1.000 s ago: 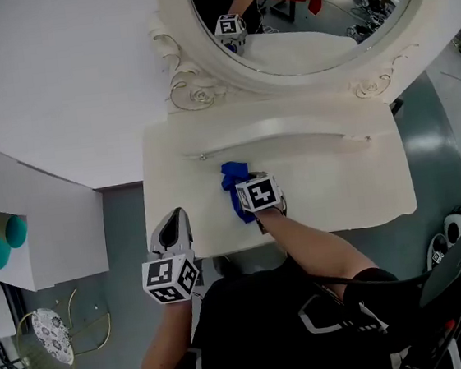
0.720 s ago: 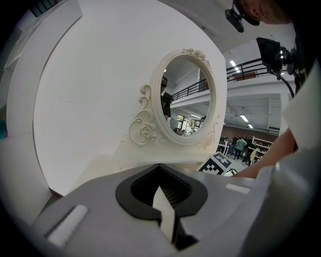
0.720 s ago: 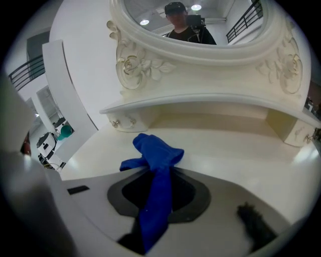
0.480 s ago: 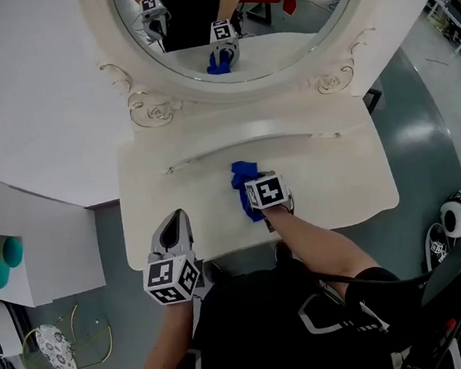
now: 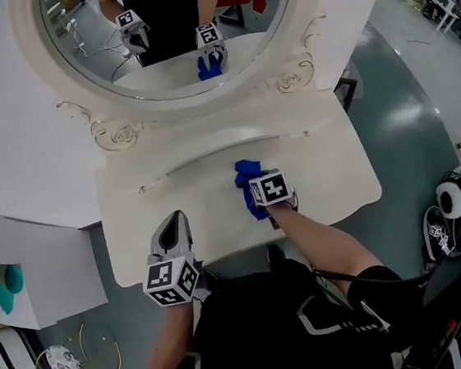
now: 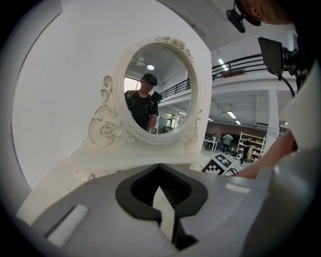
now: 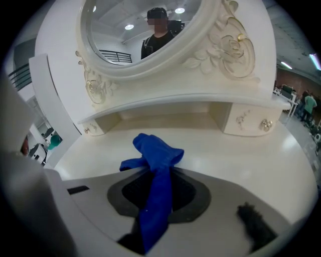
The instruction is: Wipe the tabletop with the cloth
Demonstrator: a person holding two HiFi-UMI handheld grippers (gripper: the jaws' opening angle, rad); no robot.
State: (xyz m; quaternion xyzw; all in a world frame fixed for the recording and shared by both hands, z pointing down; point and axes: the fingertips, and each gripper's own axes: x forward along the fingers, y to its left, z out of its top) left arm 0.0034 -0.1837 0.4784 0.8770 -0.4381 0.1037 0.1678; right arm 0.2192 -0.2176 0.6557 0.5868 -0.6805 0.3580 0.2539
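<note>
A blue cloth (image 5: pixel 247 183) lies bunched near the middle of the cream tabletop (image 5: pixel 329 178) in the head view. My right gripper (image 5: pixel 256 195) is shut on it. In the right gripper view the cloth (image 7: pixel 156 159) runs up between the jaws of the right gripper (image 7: pixel 158 176) and spills forward onto the tabletop (image 7: pixel 246 150). My left gripper (image 5: pixel 173 221) hovers over the table's front left edge, away from the cloth. In the left gripper view the left gripper (image 6: pixel 161 189) is shut with nothing in it.
An oval mirror (image 5: pixel 167 29) in a carved frame stands behind a raised back shelf (image 7: pixel 200 103) with small drawers (image 7: pixel 248 120). A white panel (image 5: pixel 30 244) flanks the table's left. Shoes (image 5: pixel 455 195) lie on the floor at right.
My right gripper has dragged the cloth a little to the right across the tabletop. The head view has swung, so more of the mirror shows. The left gripper has stayed put.
</note>
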